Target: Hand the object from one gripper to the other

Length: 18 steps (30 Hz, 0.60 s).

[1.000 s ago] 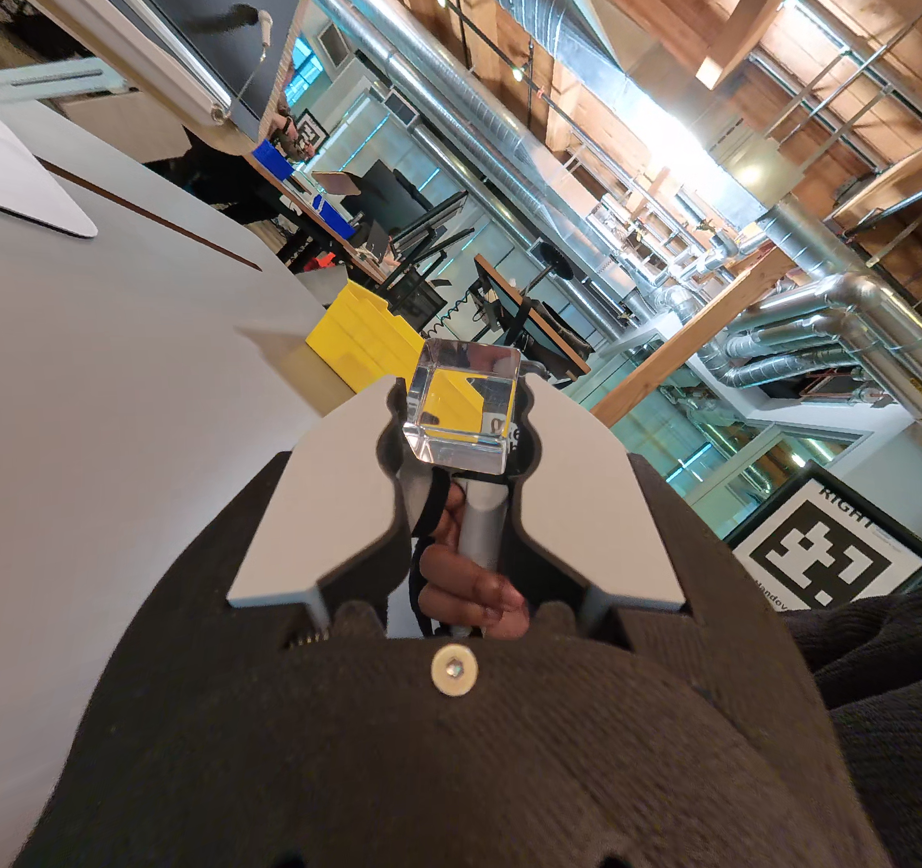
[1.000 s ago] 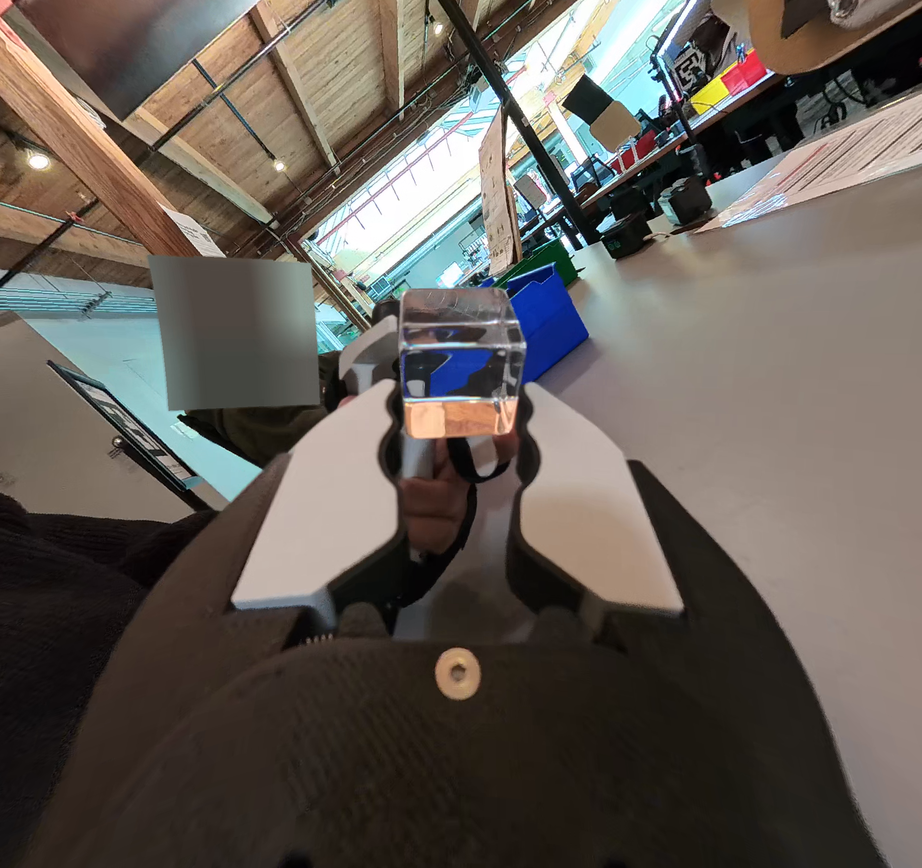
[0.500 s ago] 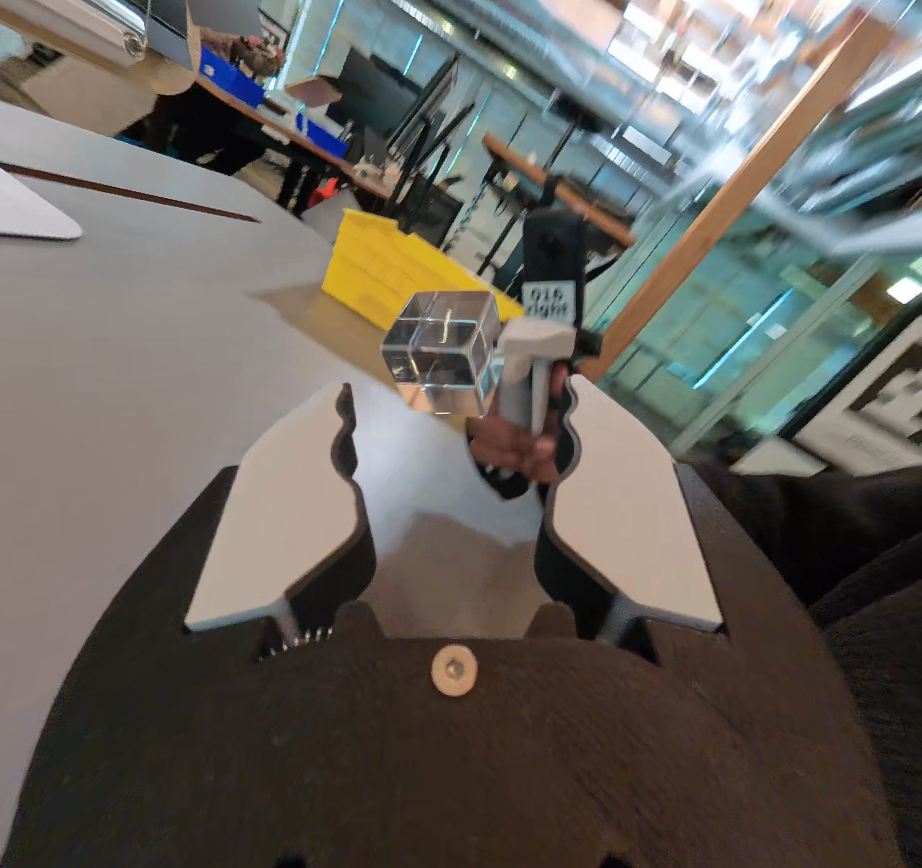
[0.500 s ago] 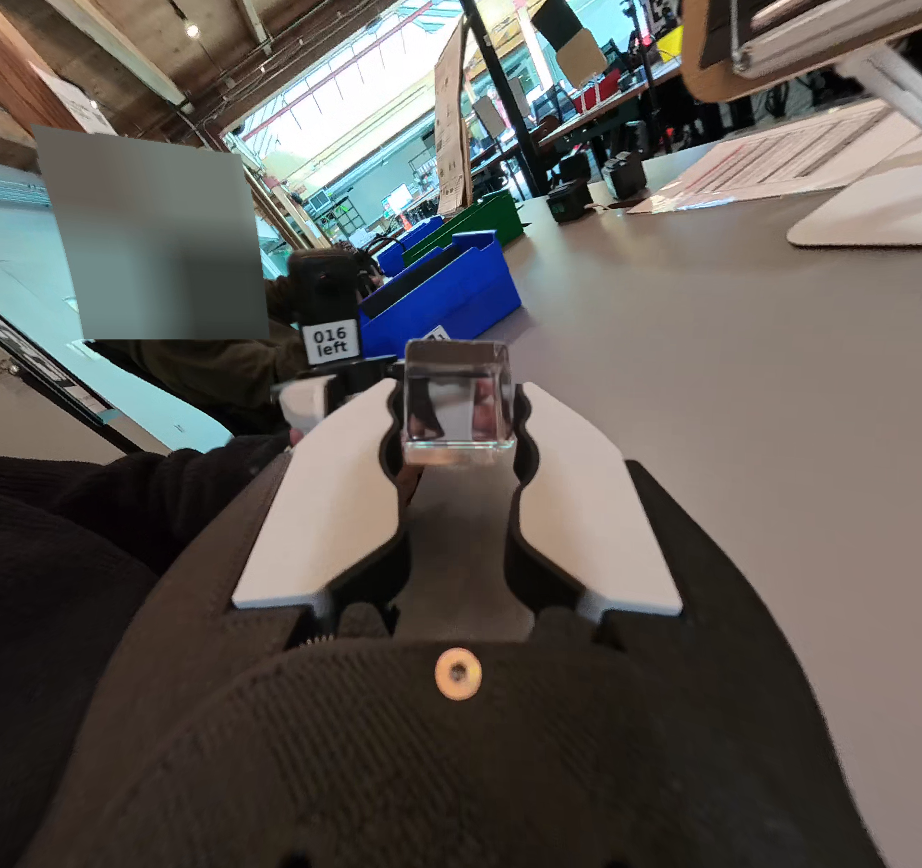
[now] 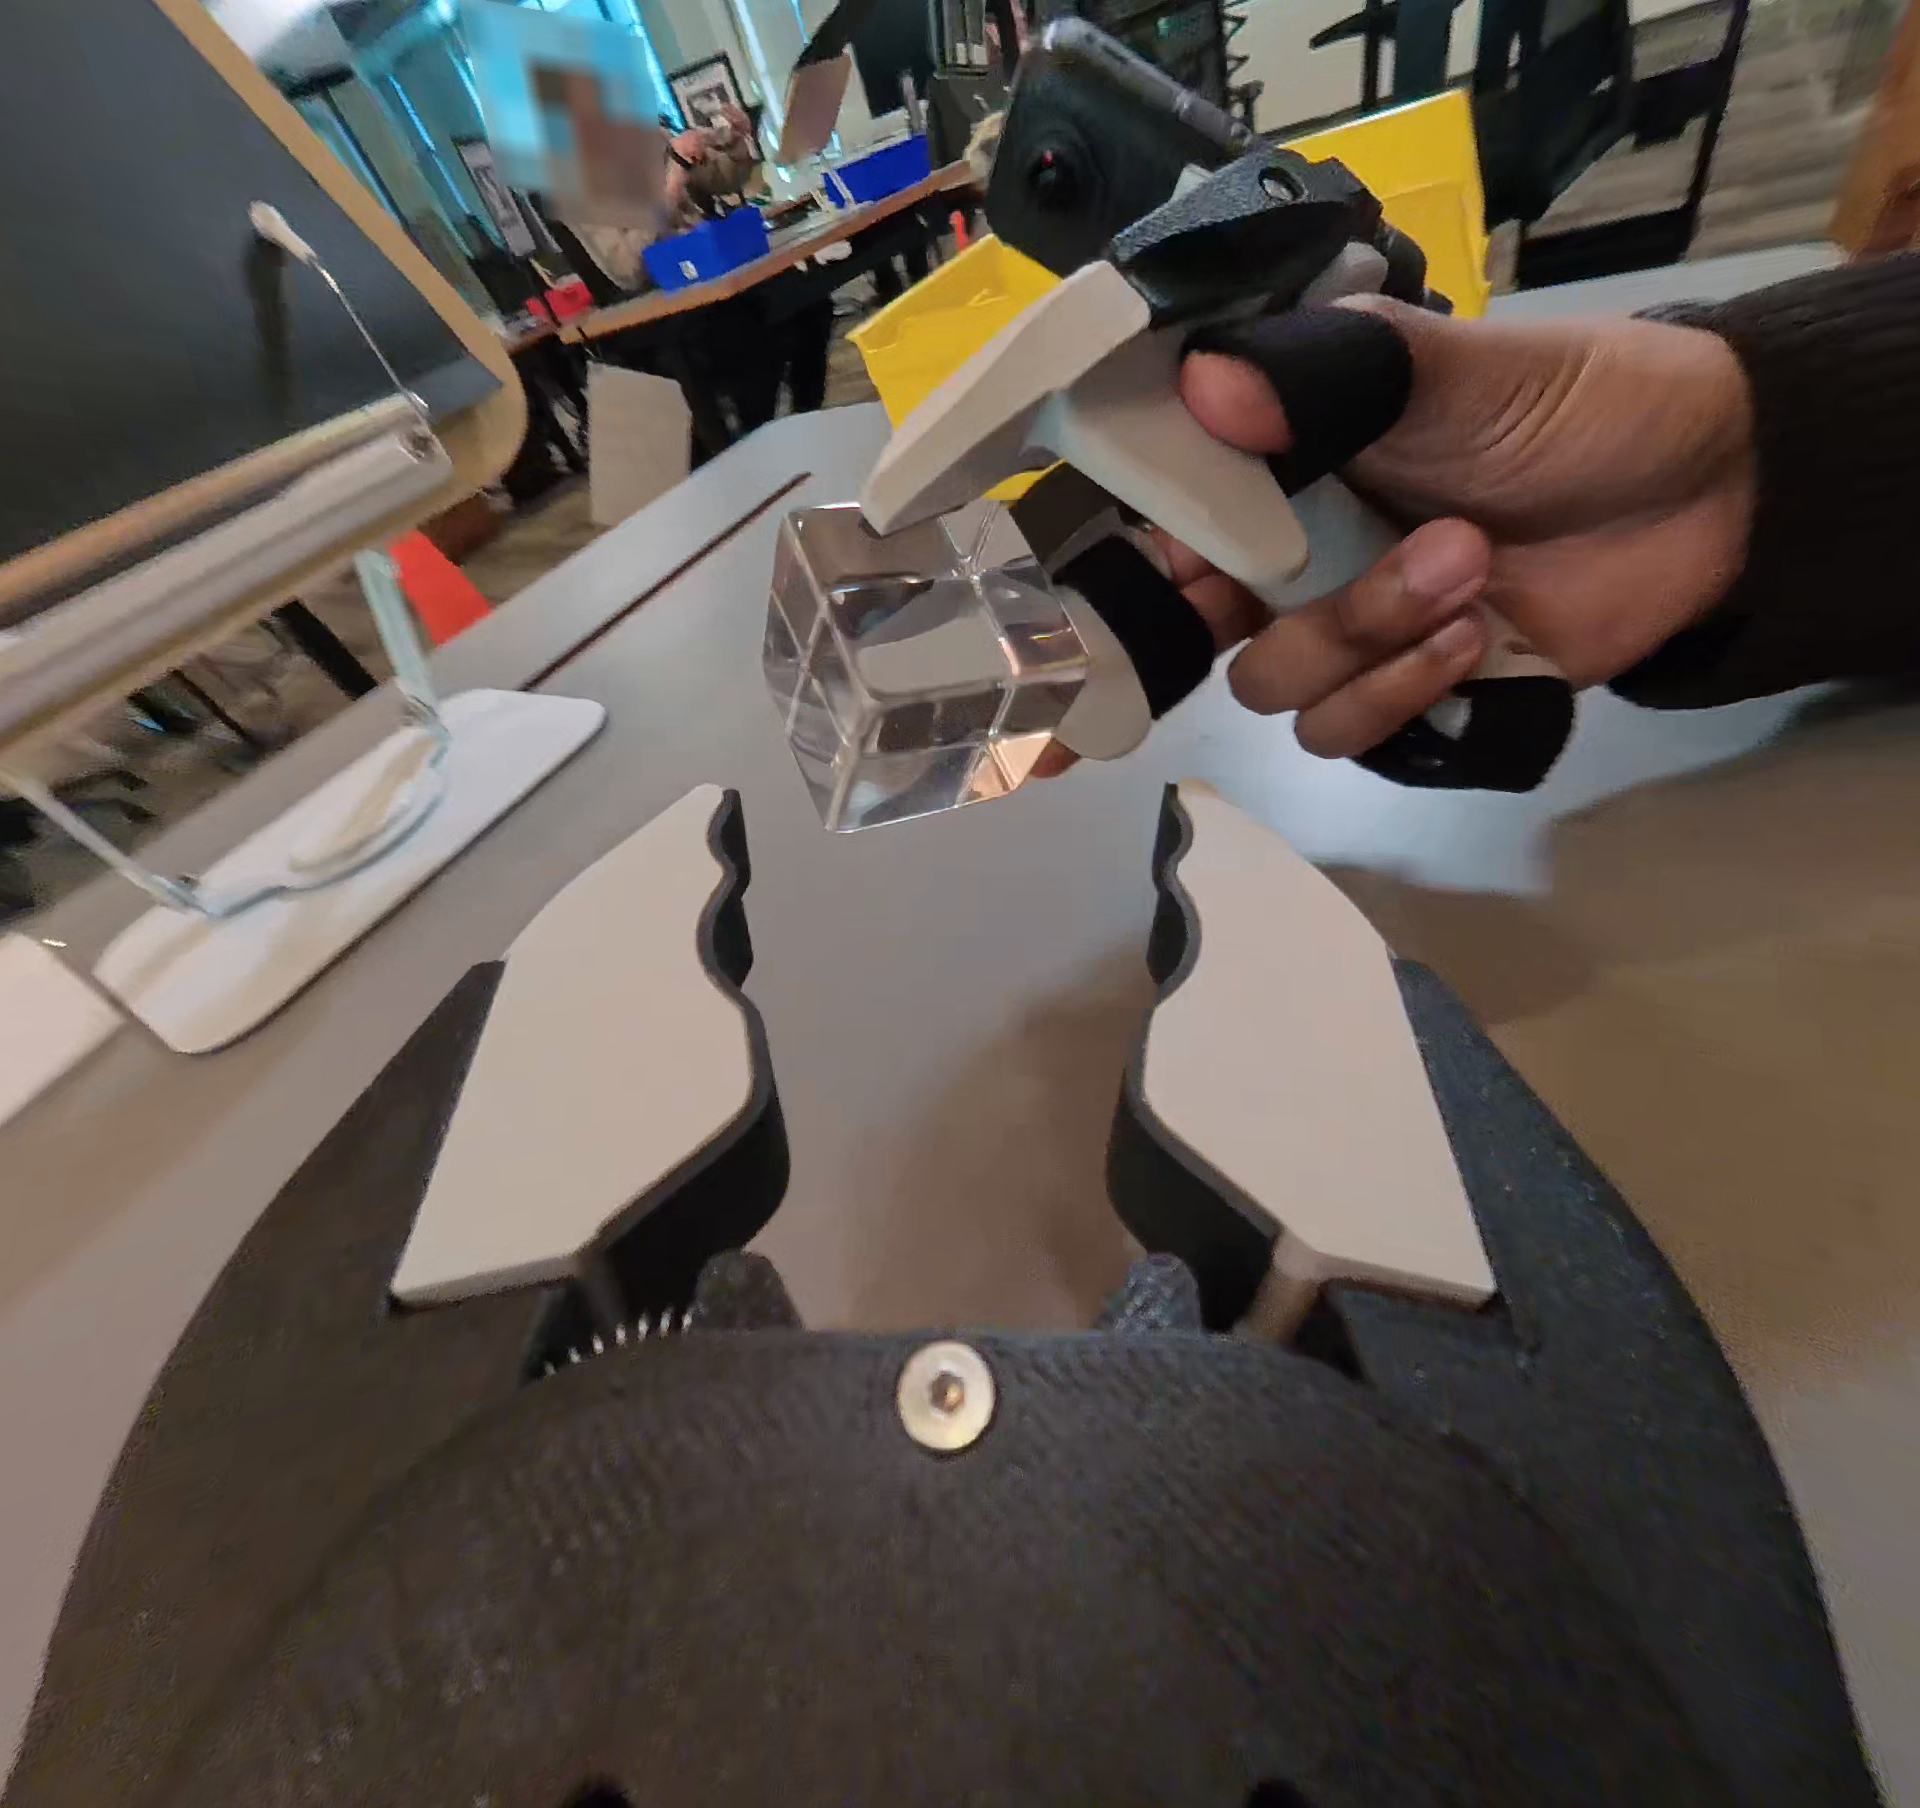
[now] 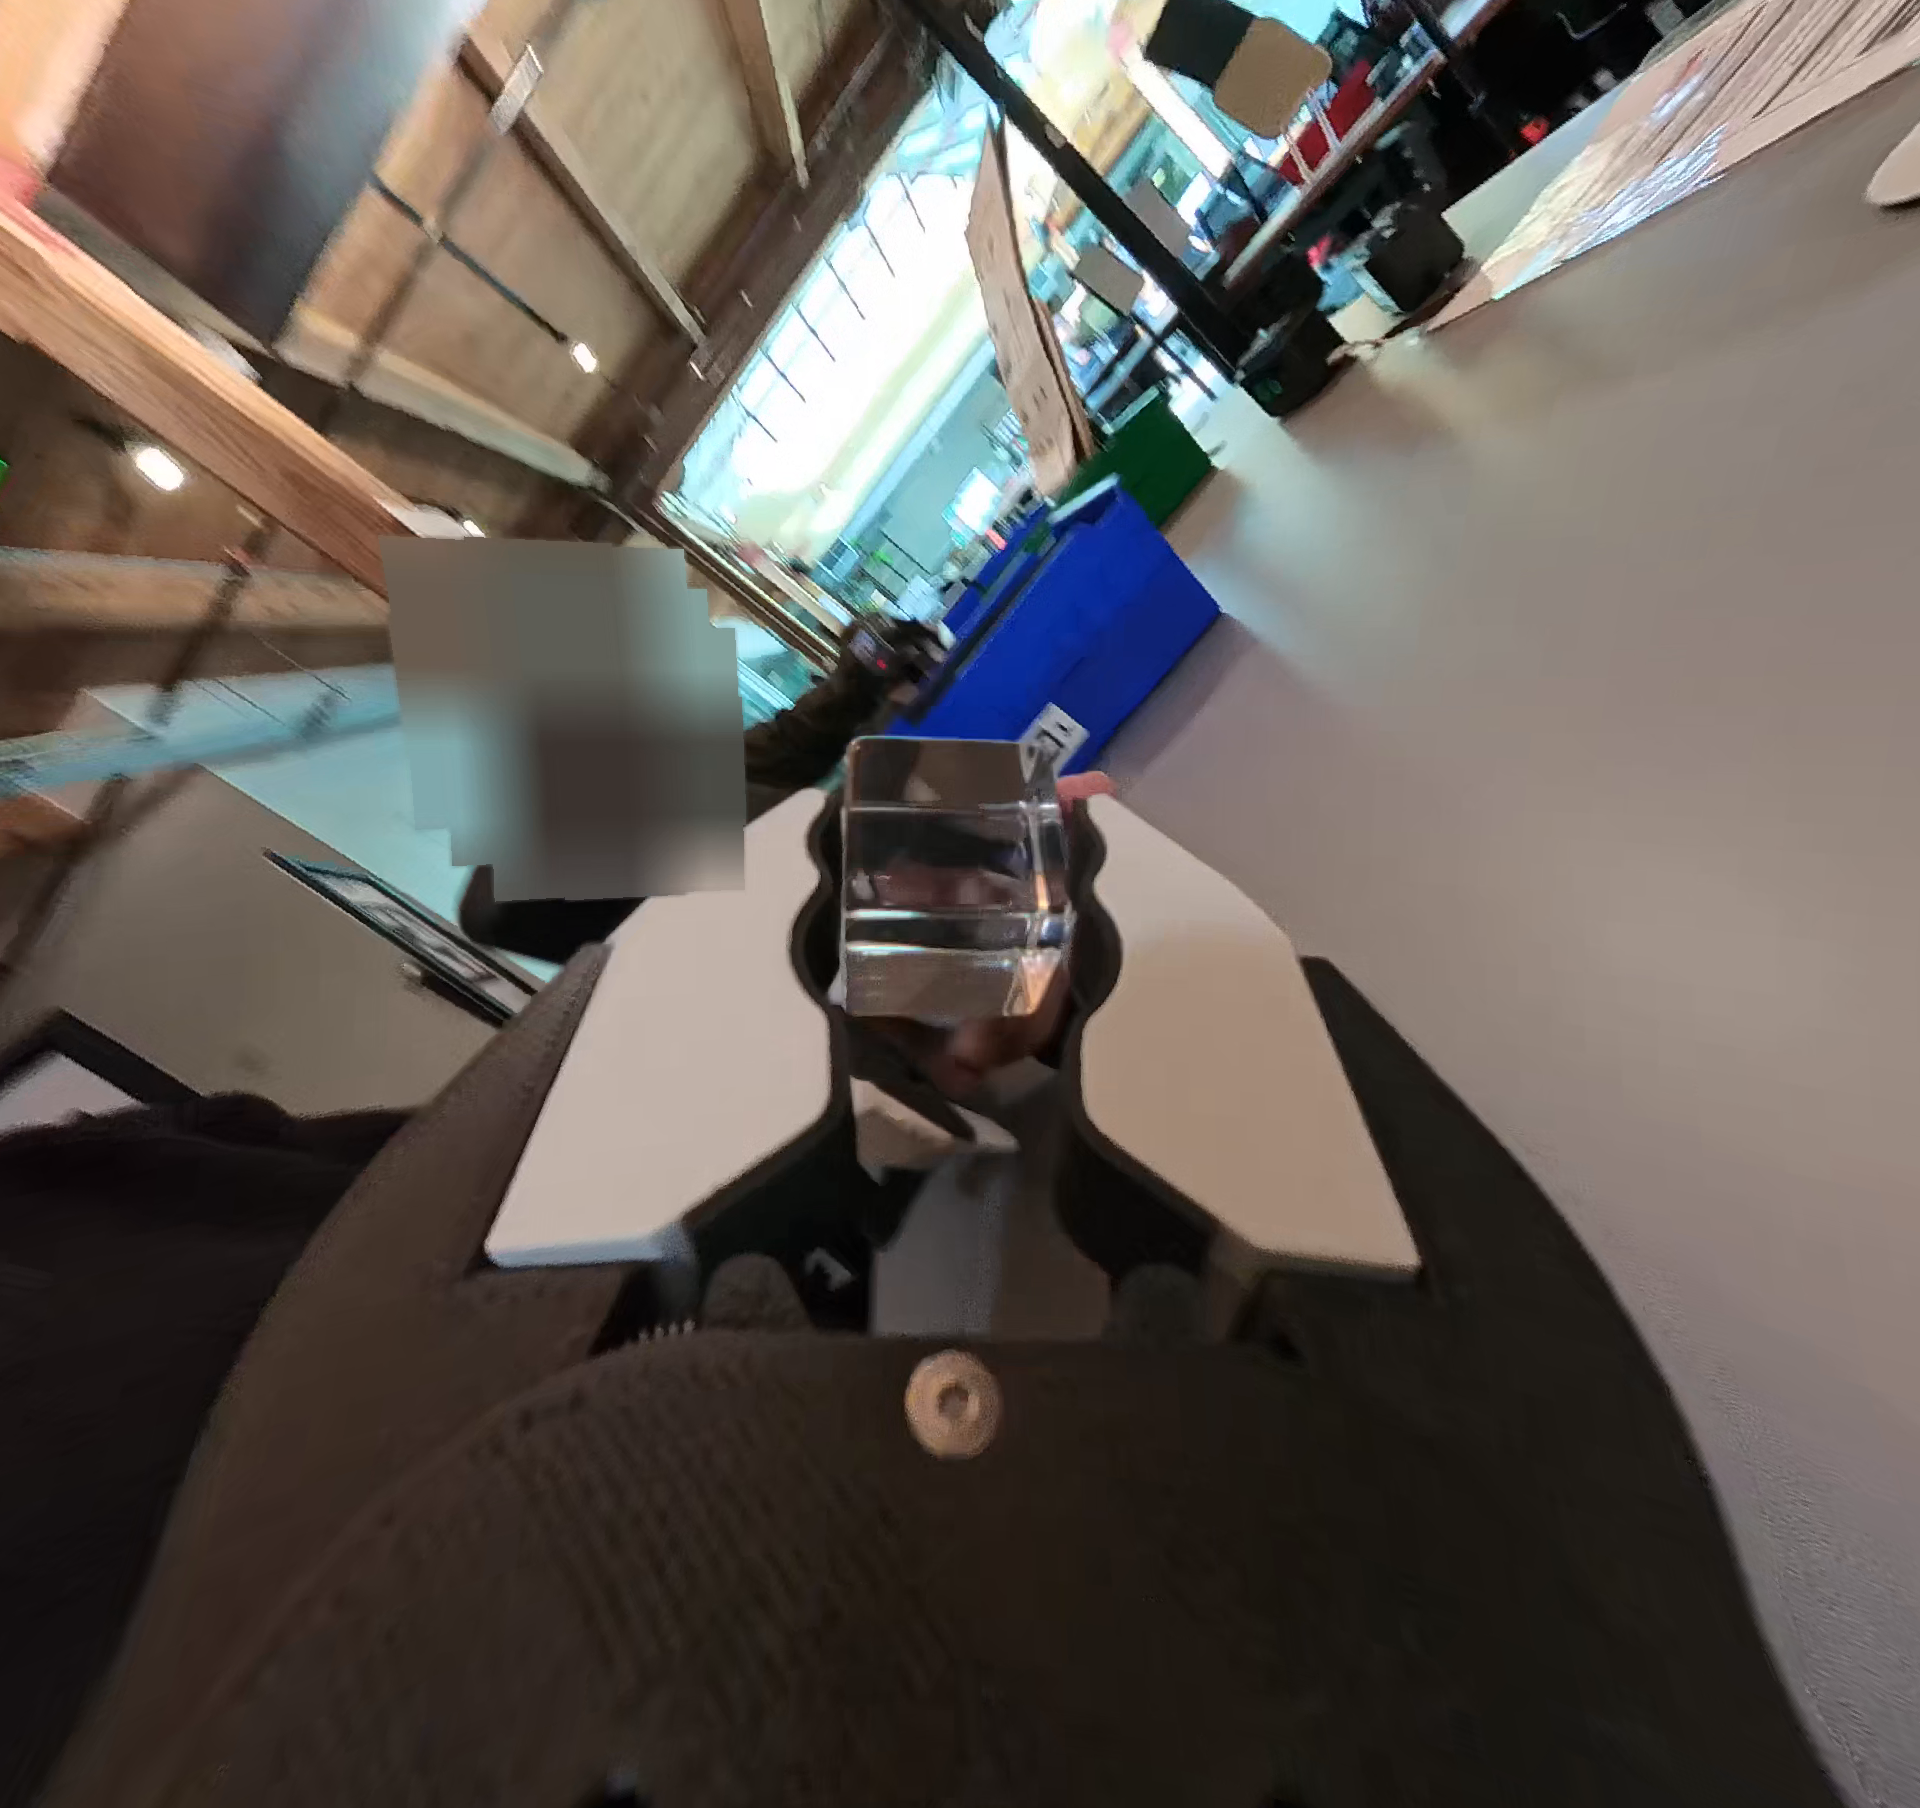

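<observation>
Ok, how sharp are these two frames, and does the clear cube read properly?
Left wrist view: left gripper and cube sharp, background and table smeared at right. Right wrist view: ceiling and windows motion-blurred, windows blown out; cube crisp but full of refracted dark shapes, between the right gripper's fingers.

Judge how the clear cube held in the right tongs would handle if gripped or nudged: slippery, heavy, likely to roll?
The clear cube looks polished and glossy, so probably slippery; the right tongs hold it only by flat faces. Solid and transparent throughout, it is likely heavy for its size and rigid. Its flat sides suggest sliding rather than rolling on the table.
</observation>
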### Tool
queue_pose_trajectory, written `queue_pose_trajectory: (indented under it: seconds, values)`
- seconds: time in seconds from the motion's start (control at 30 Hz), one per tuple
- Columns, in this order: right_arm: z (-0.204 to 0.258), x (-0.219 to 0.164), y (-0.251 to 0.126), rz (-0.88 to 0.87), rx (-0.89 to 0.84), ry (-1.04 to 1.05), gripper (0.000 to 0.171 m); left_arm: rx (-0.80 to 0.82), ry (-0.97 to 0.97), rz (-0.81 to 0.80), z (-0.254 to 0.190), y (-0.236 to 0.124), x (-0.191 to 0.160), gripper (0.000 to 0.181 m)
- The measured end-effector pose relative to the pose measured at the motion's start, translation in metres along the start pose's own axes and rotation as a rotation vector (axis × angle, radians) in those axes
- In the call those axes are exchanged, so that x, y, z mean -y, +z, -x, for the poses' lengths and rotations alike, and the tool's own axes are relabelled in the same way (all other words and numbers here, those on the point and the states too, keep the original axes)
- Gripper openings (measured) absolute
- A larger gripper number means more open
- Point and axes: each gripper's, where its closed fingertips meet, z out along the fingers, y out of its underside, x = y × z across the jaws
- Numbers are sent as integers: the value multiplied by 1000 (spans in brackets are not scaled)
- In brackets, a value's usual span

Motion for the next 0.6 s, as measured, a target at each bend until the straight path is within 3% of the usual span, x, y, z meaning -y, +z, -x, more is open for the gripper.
queue_pose_trajectory:
  seconds: [0.03, 0.17, 0.47, 0.6]
  values:
    - [2, 2, 0, -37, 26, 49, 41, 27, 34, -11, 1, 0, 3, 73]
    - [4, 0, 3, -114, 67, 170, 41, 92, 95, -79, 1, -3, 16, 68]
    - [20, -12, 15, -106, 93, 110, 42, 195, 172, -167, 12, -13, 31, 56]
    - [23, -16, 18, -100, 106, 115, 42, 221, 221, -207, 13, -15, 36, 59]
